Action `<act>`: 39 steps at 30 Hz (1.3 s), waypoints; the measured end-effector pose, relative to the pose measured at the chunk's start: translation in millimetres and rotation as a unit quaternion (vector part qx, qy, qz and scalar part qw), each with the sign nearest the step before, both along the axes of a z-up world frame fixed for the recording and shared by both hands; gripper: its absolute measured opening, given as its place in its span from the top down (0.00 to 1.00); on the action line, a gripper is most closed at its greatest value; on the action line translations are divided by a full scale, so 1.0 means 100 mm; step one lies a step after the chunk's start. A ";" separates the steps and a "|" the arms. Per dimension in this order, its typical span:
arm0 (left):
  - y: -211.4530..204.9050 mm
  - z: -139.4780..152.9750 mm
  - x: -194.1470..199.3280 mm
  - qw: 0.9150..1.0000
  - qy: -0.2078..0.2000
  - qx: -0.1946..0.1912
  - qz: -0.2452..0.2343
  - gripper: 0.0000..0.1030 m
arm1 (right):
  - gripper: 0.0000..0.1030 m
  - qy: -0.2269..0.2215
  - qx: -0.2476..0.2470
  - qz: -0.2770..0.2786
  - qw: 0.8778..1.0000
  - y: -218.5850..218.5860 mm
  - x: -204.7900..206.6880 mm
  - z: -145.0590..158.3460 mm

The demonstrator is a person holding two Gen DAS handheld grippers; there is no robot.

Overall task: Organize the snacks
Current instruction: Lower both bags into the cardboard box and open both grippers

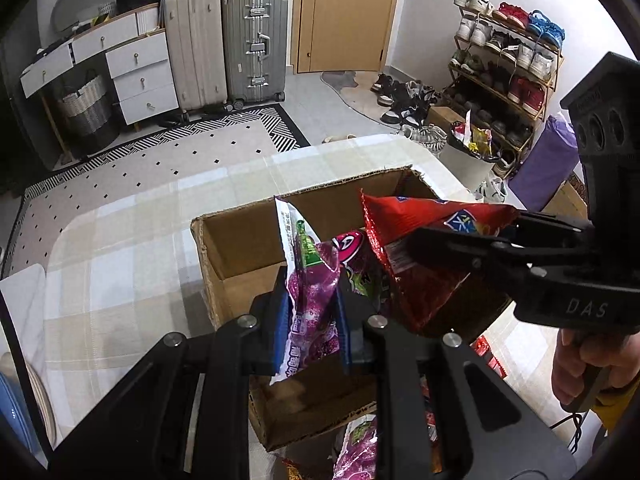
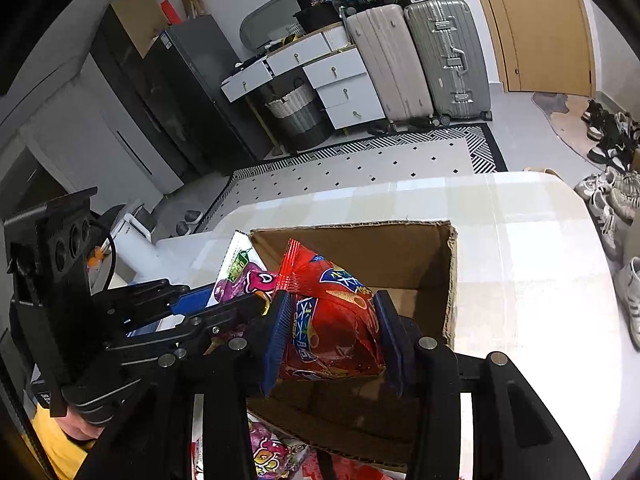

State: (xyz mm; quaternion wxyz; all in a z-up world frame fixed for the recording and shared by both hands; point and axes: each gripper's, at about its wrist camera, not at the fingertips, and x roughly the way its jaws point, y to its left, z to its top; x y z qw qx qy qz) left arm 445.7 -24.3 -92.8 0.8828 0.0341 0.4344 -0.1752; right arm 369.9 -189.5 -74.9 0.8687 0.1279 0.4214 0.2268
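An open cardboard box stands on the checked tablecloth. My left gripper is shut on a purple grape snack packet and holds it over the box's near side. My right gripper is shut on a red chip bag and holds it over the box. In the left wrist view the right gripper comes in from the right with the red bag. In the right wrist view the left gripper comes in from the left with the purple packet.
More snack packets lie on the table in front of the box. The table ends at a rounded far edge. Beyond are a patterned rug, suitcases, drawers, a shoe rack and a white bin.
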 end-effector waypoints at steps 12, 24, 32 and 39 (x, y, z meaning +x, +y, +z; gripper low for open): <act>-0.10 -0.12 -0.06 1.000 0.007 0.029 -0.002 0.81 | 0.59 0.008 -0.012 -0.004 1.000 0.01 0.01 -0.05; -0.10 -0.11 -0.10 0.999 0.003 0.048 0.003 0.59 | 0.58 0.015 -0.027 -0.006 1.000 0.04 0.01 -0.09; -0.08 0.02 -0.20 0.999 -0.008 0.052 0.005 0.51 | 0.58 0.010 -0.043 -0.001 0.999 0.07 0.00 -0.08; -0.04 0.16 -0.34 0.999 -0.015 0.050 0.008 0.48 | 0.56 0.010 -0.039 -0.003 0.999 0.04 -0.04 -0.01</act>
